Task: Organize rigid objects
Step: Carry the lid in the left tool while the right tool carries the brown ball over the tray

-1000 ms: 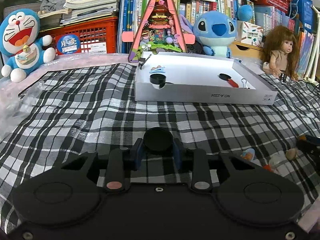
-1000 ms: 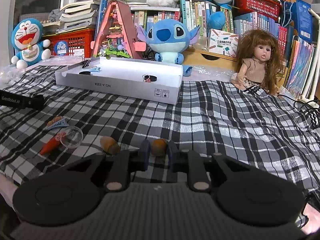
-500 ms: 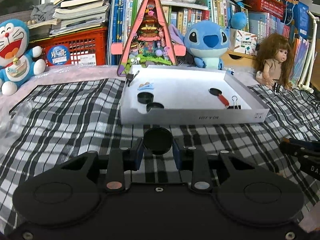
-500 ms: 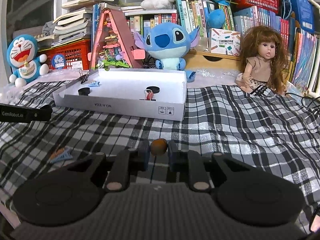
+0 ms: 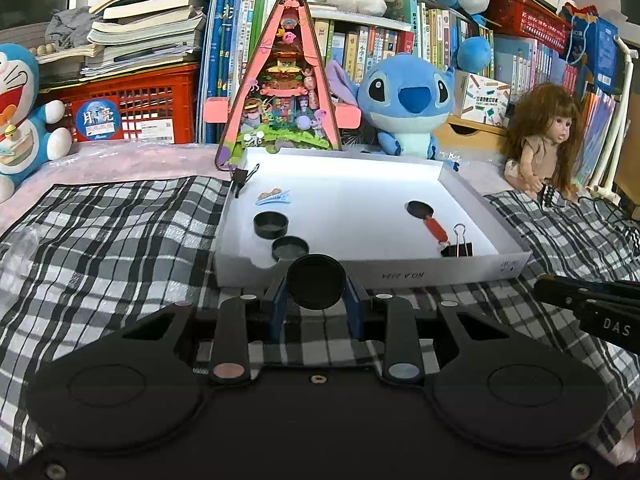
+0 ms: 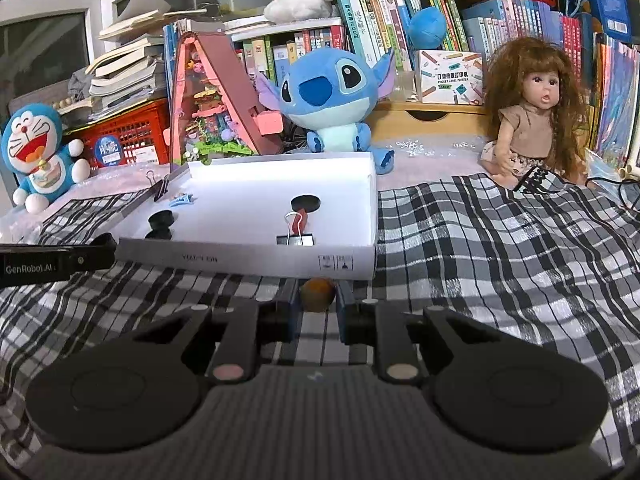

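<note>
Your left gripper (image 5: 316, 305) has its jaws clamped on a black cap (image 5: 317, 282), just short of the white tray's (image 5: 400, 276) near wall; your right gripper (image 6: 317, 309) pinches a brown nut (image 6: 317, 295), equally close to that wall, tray dead ahead.

We note a round black cap (image 5: 317, 282), face-on, clamped in the left gripper (image 5: 316, 300) just short of the white tray's (image 5: 448, 276) near wall. A small brown-orange nut-like piece (image 6: 317, 294) sits pinched in the right gripper (image 6: 318, 300). In the tray: two black caps (image 5: 271, 225), blue hair clip (image 5: 273, 197), red-handled piece (image 5: 434, 229), black binder clip (image 5: 458, 247).
</note>
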{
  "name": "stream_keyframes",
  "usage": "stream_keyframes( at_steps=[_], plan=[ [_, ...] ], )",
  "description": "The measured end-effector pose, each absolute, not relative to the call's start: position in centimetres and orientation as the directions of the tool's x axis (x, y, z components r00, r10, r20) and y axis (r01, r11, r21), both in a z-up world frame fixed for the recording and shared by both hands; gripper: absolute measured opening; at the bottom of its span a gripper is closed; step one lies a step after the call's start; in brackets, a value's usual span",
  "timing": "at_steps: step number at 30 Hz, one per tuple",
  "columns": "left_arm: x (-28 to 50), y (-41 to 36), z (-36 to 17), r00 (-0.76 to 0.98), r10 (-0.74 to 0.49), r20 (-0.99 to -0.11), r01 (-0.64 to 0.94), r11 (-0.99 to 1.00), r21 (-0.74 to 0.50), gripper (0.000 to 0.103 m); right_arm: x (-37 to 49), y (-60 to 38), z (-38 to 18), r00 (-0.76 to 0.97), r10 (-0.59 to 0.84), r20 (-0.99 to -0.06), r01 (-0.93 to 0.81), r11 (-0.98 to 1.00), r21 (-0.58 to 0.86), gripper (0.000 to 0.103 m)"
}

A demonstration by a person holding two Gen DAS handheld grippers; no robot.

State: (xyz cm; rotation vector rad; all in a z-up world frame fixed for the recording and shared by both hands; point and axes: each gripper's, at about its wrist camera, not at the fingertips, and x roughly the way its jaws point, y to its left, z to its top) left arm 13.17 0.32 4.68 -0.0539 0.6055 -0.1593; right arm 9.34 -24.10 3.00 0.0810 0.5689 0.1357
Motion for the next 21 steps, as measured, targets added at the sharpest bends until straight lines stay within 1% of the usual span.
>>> stream_keyframes(
  at_steps=[9,15,21],
  plan=[
    [16.2,0.1,5.0,0.805,-0.186,-0.564,0.138,0.982,-0.128,0.029,12.6,-24.3,3.6,0.817,0.164,-0.553,-0.082,0.982,0.171,0.023],
    [19.0,0.5,5.0,0.787,-0.194,-0.586,0.111,0.978,-0.174,0.029,14.8,-24.0,4.1,0.811,0.167,-0.560,-0.077,0.980,0.181,0.023],
    [20.8,0.2,4.6,0.784,-0.190,-0.591,0.110,0.980,-0.169,0.029,17.0,-23.5,4.4,0.801,0.169,-0.575,-0.069,0.979,0.192,0.023]
  ],
)
